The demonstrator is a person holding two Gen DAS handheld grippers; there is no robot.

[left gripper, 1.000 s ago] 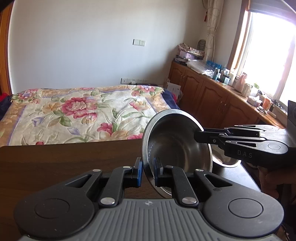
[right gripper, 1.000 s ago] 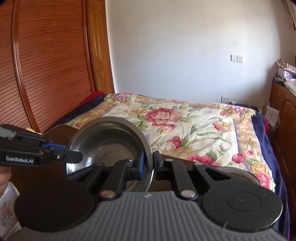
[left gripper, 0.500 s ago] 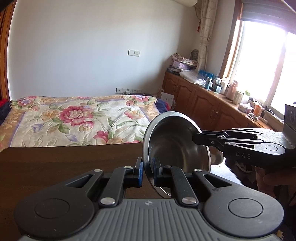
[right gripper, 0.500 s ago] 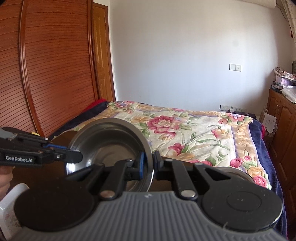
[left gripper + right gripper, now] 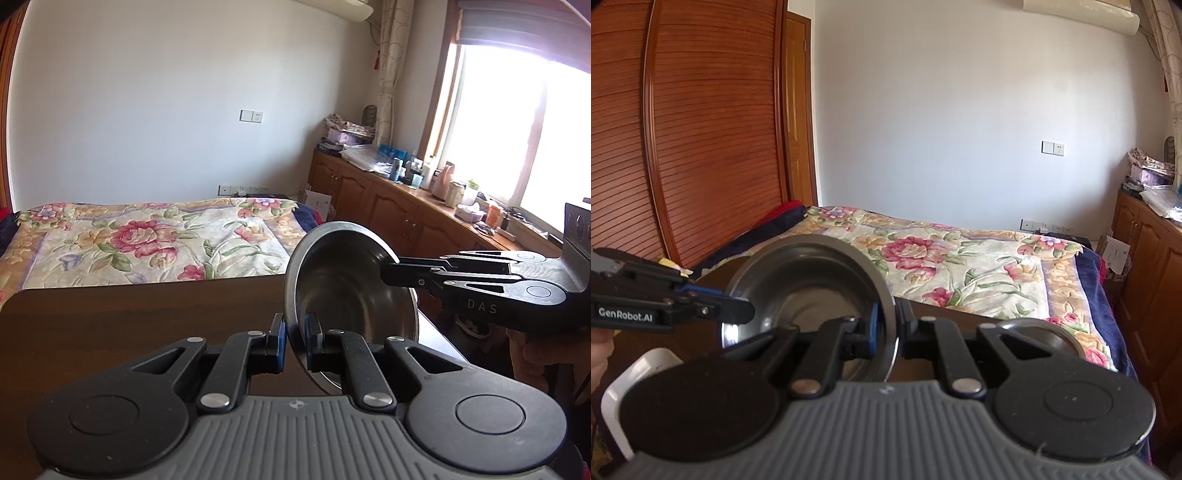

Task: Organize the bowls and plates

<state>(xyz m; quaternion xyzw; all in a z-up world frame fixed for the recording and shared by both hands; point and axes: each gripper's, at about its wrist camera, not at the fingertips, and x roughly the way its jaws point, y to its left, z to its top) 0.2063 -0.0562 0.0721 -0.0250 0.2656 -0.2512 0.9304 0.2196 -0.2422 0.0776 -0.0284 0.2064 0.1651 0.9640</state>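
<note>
A steel bowl (image 5: 343,280) is held in the air, tipped on its side, above the dark wooden table (image 5: 129,314). My left gripper (image 5: 294,339) is shut on its near rim. My right gripper (image 5: 386,273) comes in from the right and is shut on the opposite rim. In the right wrist view the same steel bowl (image 5: 812,280) sits between my right gripper (image 5: 886,325) and my left gripper (image 5: 746,312) at the left. A second steel bowl (image 5: 1034,330) rests on the table behind the right finger. A white plate (image 5: 628,380) lies at the bottom left, mostly hidden.
A bed with a floral cover (image 5: 155,240) stands beyond the table's far edge. Wooden cabinets (image 5: 388,206) with clutter on top line the window wall on the right. A slatted wooden wardrobe (image 5: 683,129) fills the left side. A hand (image 5: 535,362) holds the right gripper.
Both grippers have risen together with the steel bowl, so more wall shows and the bed sits lower. The second bowl has dropped out of the left wrist view.
</note>
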